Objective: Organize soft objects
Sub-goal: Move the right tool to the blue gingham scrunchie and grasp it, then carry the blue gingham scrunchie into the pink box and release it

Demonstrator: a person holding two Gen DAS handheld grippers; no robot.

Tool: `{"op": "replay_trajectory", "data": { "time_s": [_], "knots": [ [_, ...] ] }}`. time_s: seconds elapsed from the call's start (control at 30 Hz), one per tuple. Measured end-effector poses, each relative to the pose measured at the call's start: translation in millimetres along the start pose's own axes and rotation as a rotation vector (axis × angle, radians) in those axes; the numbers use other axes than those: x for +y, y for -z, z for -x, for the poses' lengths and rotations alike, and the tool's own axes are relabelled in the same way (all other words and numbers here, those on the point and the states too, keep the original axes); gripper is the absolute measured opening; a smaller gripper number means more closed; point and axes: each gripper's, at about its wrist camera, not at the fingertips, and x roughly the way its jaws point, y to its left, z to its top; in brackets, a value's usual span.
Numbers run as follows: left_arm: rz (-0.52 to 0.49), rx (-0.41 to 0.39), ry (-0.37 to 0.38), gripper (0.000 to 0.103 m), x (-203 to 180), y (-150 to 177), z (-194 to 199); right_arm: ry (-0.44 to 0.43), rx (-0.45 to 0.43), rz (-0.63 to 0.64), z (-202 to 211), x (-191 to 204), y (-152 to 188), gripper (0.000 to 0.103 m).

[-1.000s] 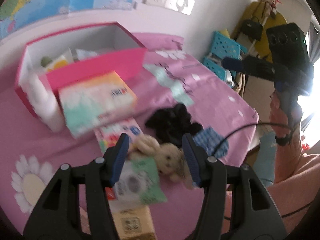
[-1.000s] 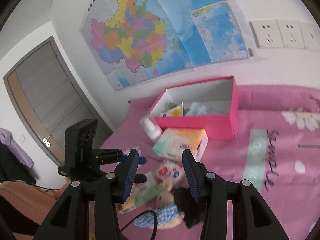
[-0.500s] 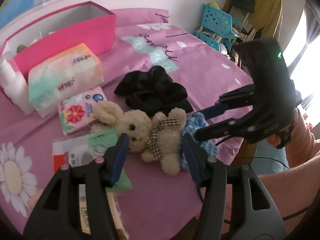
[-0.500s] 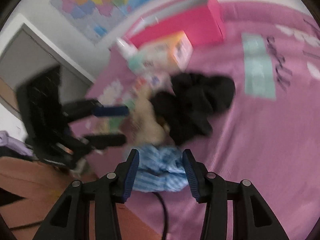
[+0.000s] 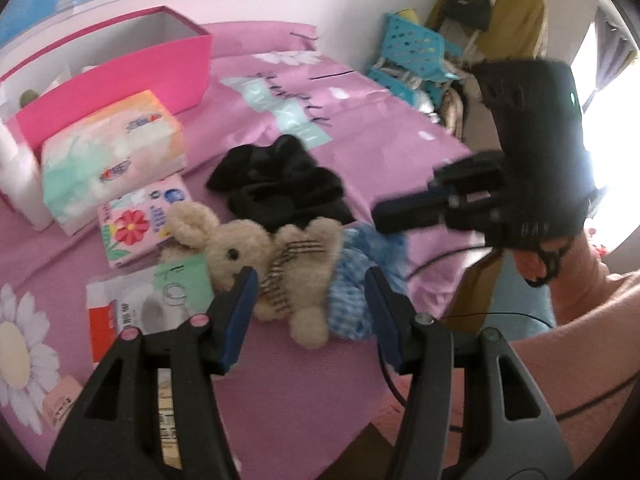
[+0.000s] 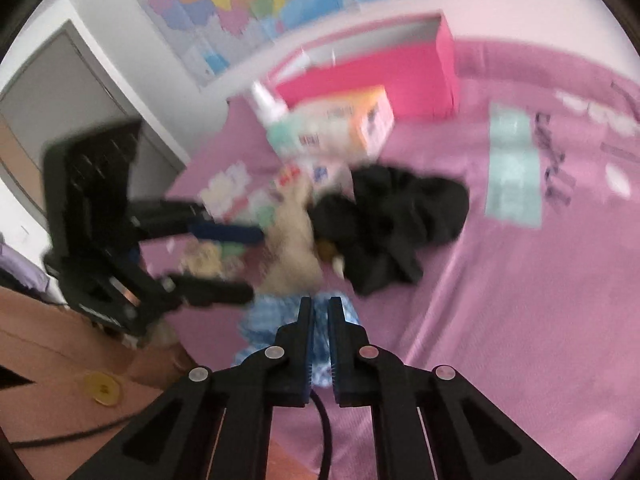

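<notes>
Right tool (image 6: 319,312) clamping down on blue cloth (image 6: 260,320) at bed (image 6: 520,300) edge; left tool (image 5: 310,284), half open, hovering over bunny (image 5: 280,268). Next, likely: lifting cloth toward box (image 5: 120,76).

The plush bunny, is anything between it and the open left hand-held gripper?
Nothing visible: the left hand-held gripper faces the plush bunny directly, its jaws open. The blue checked cloth only lies against the bunny's side.
</notes>
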Motion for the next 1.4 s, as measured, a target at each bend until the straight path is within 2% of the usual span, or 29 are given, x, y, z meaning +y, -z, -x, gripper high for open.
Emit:
{"op": "replay_trajectory", "data": {
  "time_s": [0.1,0.23,0.27,0.33,0.4,0.57,0.6,0.63,0.67,0.77,0.93,1.17,1.27,1.4],
  "knots": [
    [-0.022,-0.014,0.021,0.057,-6,-3,0,0.008,-0.071,0.04,17,8,-13,0.006],
    [-0.029,-0.009,0.008,0.057,-10,-5,-5,0.025,-0.076,0.056,18,10,-22,0.008],
    [-0.03,-0.001,0.0,0.057,-10,-3,-8,0.049,-0.041,0.053,10,8,-22,0.012],
    [-0.036,0.009,-0.009,0.057,-11,0,-10,0.083,0.027,0.018,-5,-3,-14,0.04],
    [-0.039,0.019,-0.008,0.057,-11,3,-11,0.084,0.077,-0.025,-16,-14,-4,0.044],
    [-0.018,0.029,-0.022,0.057,-4,4,-12,0.065,0.115,-0.028,-35,-19,8,0.044],
    [-0.015,0.028,-0.021,0.057,-3,4,-12,0.067,0.109,-0.013,-35,-17,9,0.039],
    [-0.014,0.025,-0.021,0.057,-4,4,-11,0.063,0.116,-0.004,-36,-16,9,0.019],
    [-0.016,0.023,-0.021,0.057,-4,4,-10,0.054,0.119,0.001,-37,-14,8,0.009],
    [-0.016,0.019,-0.006,0.057,-5,4,-9,0.043,0.086,0.017,-28,-10,7,0.007],
    [-0.033,-0.01,0.032,0.057,-8,-4,-4,0.011,-0.052,0.065,9,11,-10,0.006],
    [-0.039,-0.101,0.016,0.057,1,-36,3,0.003,-0.17,0.167,24,34,-50,0.006],
    [-0.027,-0.134,0.01,0.04,11,-52,11,0.011,-0.211,0.211,26,38,-70,0.006],
    [-0.011,-0.18,-0.034,0.027,27,-76,22,0.019,-0.261,0.233,31,38,-100,0.006]
  ]
}}
